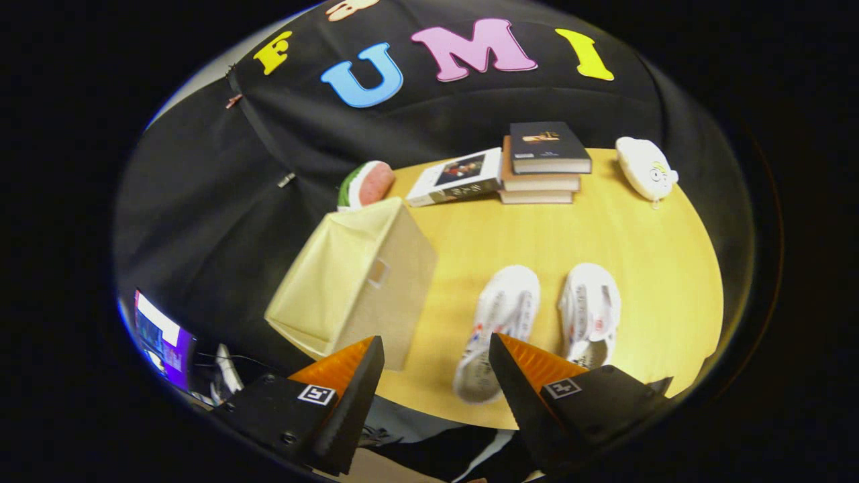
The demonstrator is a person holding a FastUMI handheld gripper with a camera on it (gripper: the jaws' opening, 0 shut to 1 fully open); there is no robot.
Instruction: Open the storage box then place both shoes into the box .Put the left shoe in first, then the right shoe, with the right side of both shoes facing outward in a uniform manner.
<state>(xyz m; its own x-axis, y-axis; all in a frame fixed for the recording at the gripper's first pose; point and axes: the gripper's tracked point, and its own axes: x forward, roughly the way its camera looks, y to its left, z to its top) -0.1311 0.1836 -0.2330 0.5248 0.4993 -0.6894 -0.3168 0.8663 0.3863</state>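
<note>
Gripper view looks down over a yellow wooden counter [624, 268] from above its near edge. The gripper [436, 349] hangs in the air with its fingers spread wide and nothing between them but open space. Just ahead of the fingers lie two white shoes side by side, toes pointing away: the left shoe [496, 329] reaches back into the gap between the fingers, and the right shoe [590, 312] sits just beside it, its heel partly hidden by one finger. To the left of the shoes stands the beige fabric storage box [356, 282], tilted in this view, with a small cut-out handle in the side facing the shoes; its top looks closed. Beyond the box rests a watermelon-slice plush [366, 184]. At the far side of the counter a single book [456, 176] lies flat beside a stack of books [543, 164], and a white plush toy [645, 168] sits near the far right corner.
</note>
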